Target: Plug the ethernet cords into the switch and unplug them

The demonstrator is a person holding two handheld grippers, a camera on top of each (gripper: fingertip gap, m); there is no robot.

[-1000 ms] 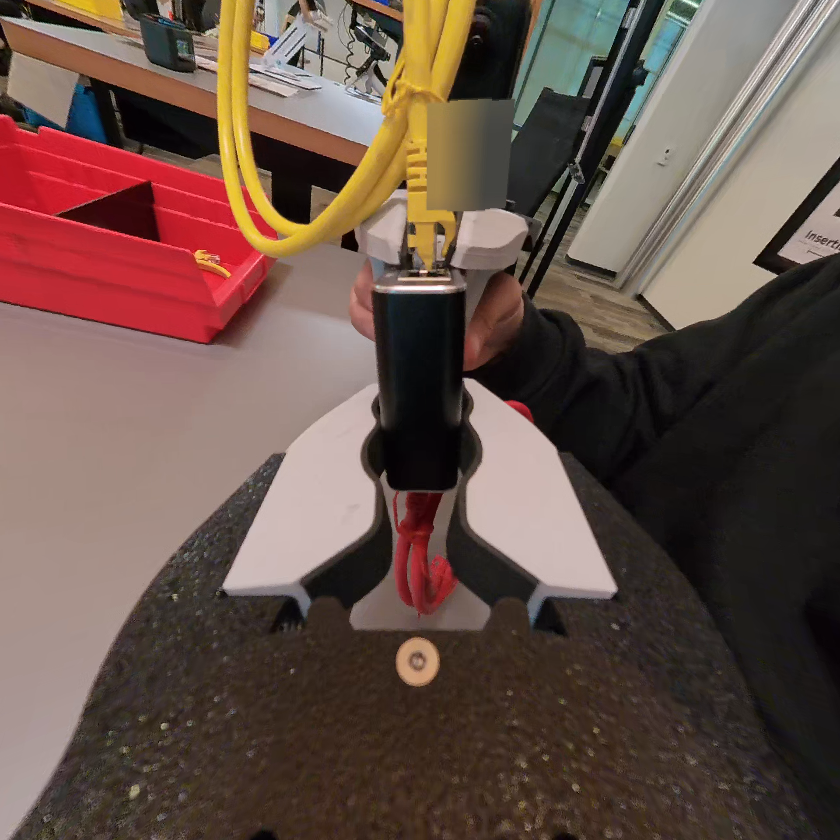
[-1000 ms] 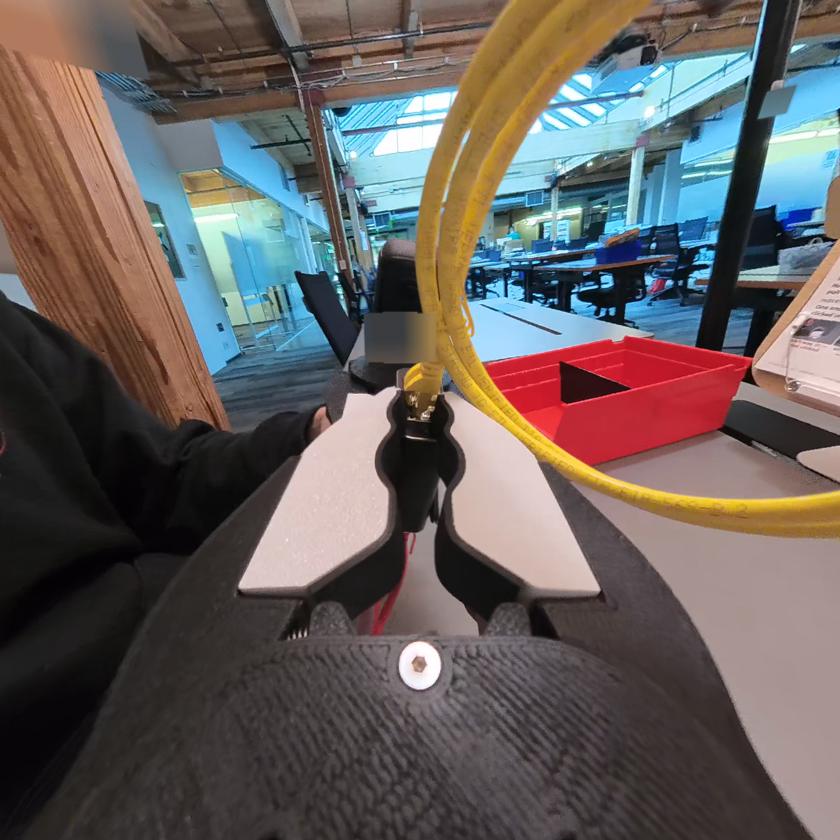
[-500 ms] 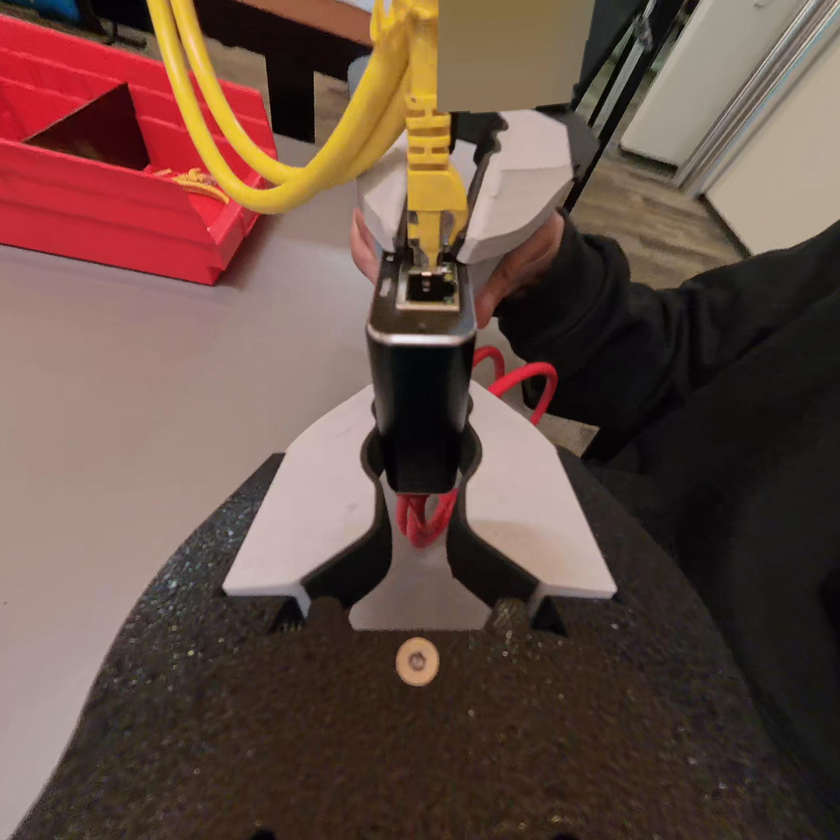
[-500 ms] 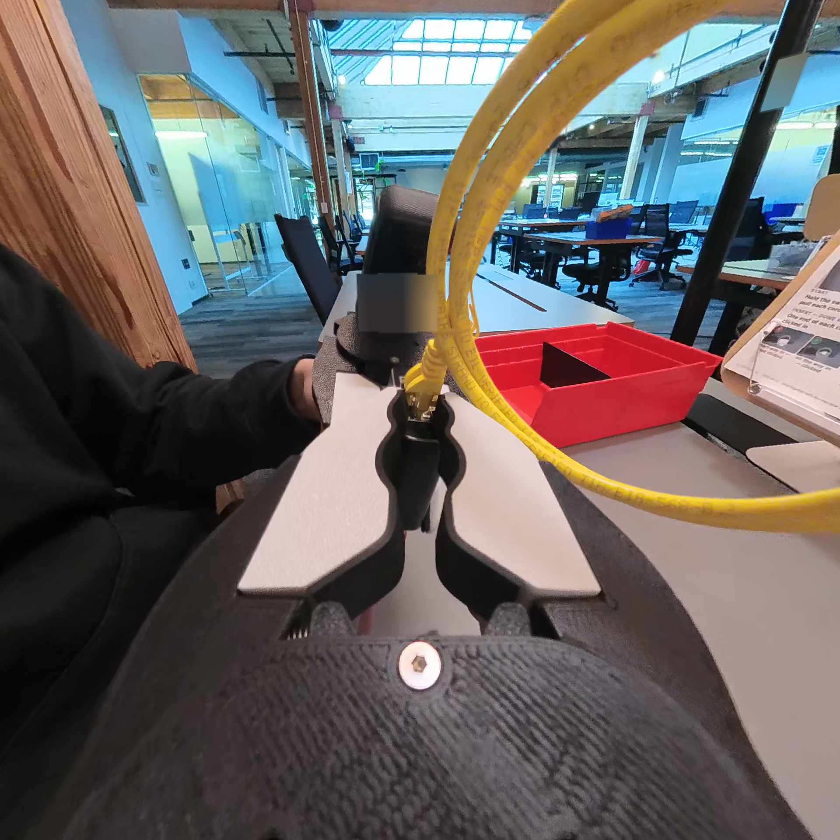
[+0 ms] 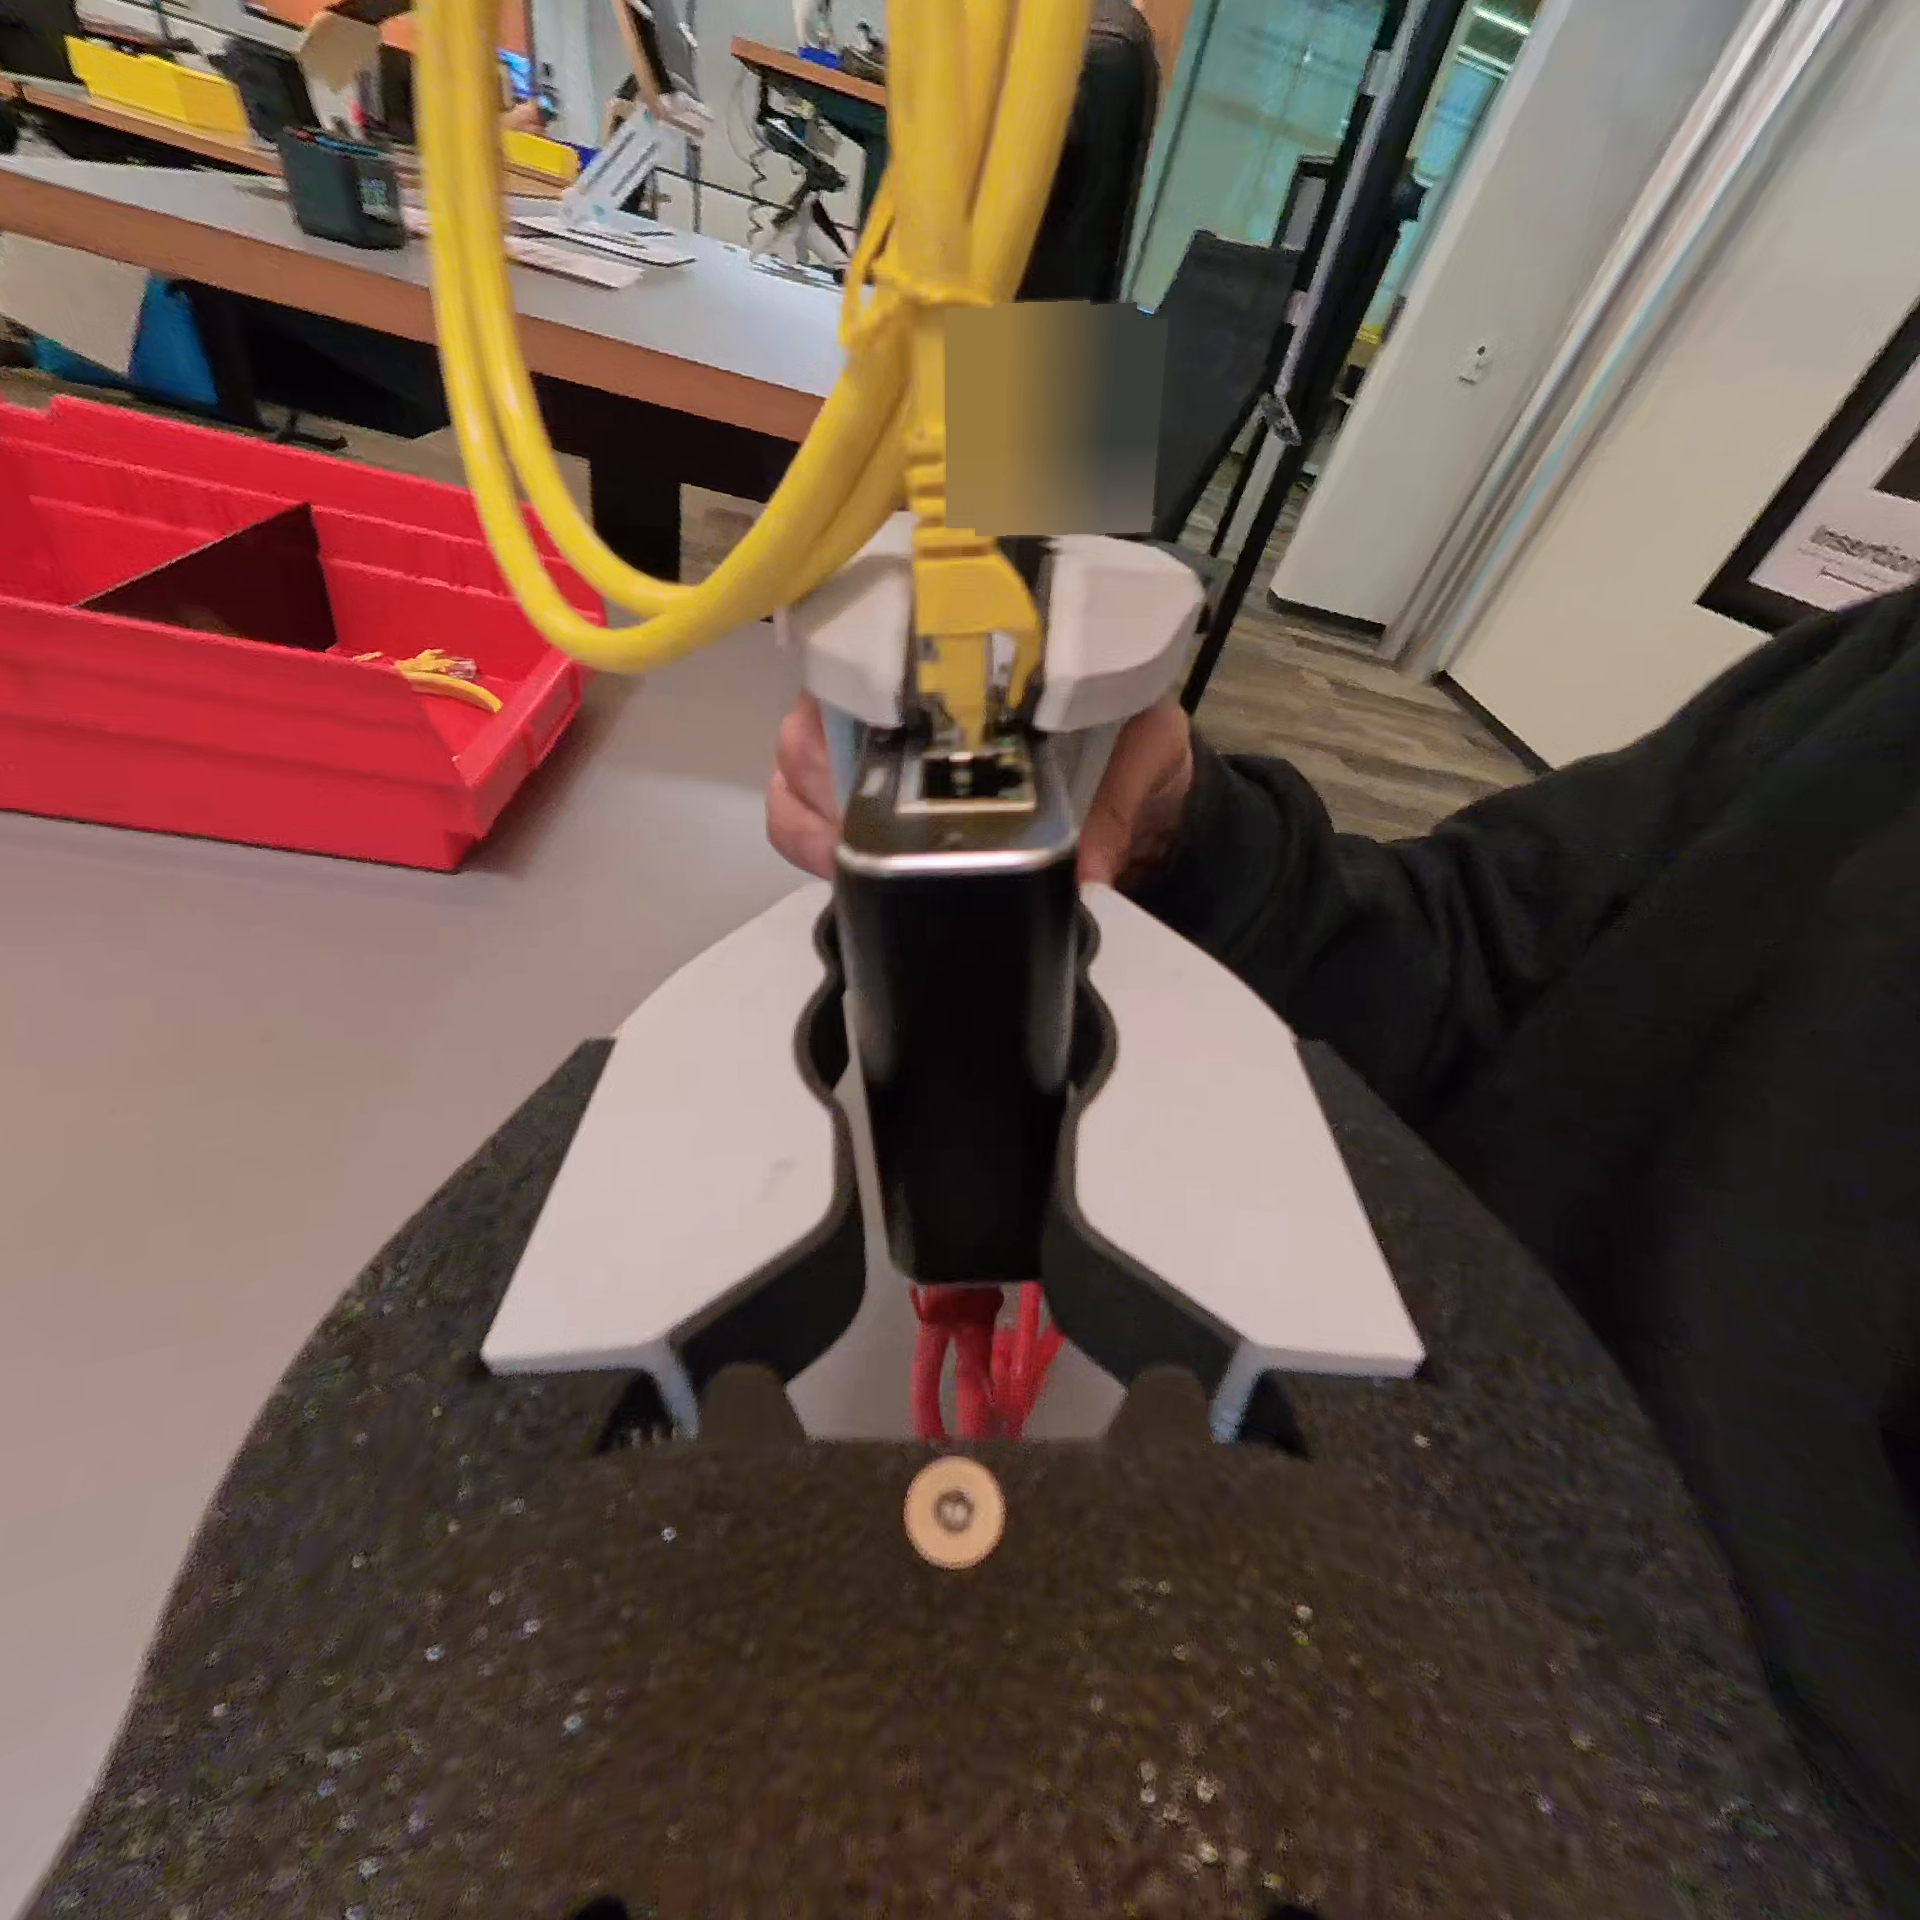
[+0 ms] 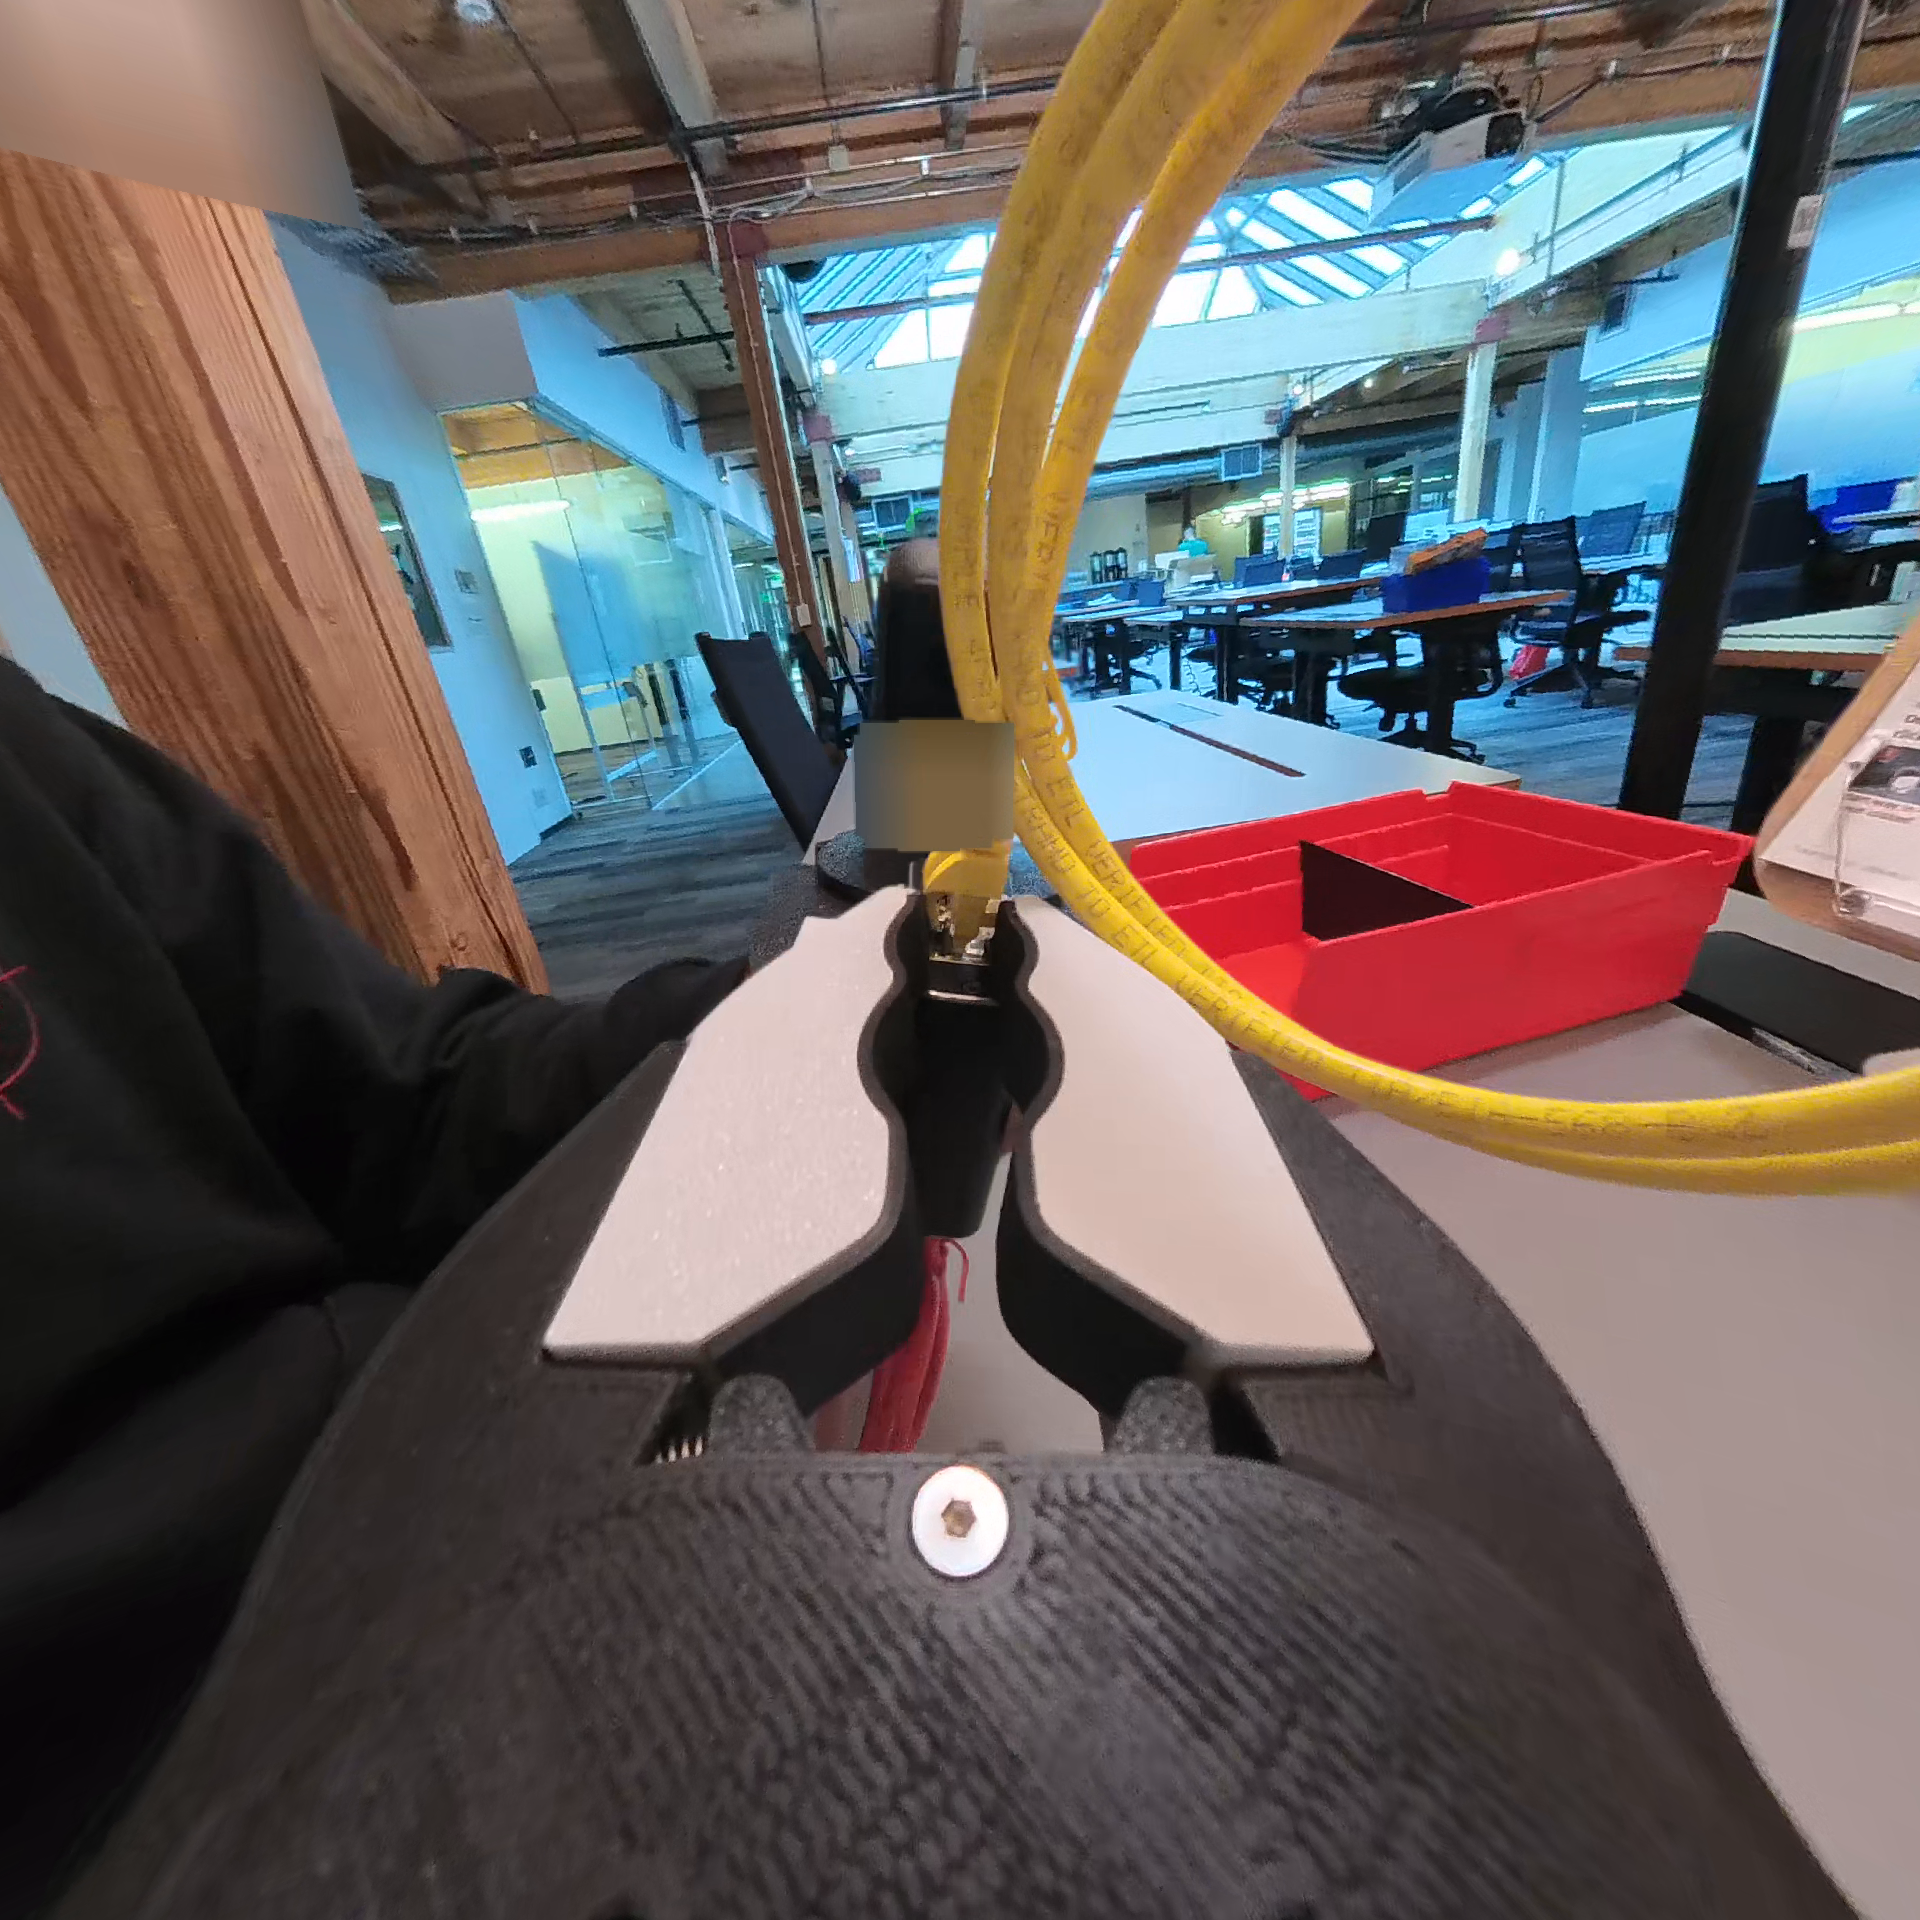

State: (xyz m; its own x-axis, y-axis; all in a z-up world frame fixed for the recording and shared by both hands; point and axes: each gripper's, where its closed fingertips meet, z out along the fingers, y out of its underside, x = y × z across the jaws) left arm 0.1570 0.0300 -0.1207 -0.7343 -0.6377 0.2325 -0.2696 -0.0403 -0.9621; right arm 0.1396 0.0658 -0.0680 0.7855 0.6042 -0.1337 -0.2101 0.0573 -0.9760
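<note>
- The left gripper is clenched on the glossy black rectangular switch, holding it off the grey tabletop with its open metal-rimmed port facing away from the camera.
- The right gripper grips the plug end of the coiled yellow ethernet cord; in the left wrist view the yellow moulded plug sits right at the port's mouth, apparently not yet seated, though blur makes this hard to confirm.
- To seat it well: keep the switch rigid, line the plug square with the port, then push straight along the port's axis until it latches.
- Let the heavy loop of cord hang free, so it does not twist the plug.
- Thin red cables trail from the switch's near end; a red plastic divided bin stands well apart.
</note>
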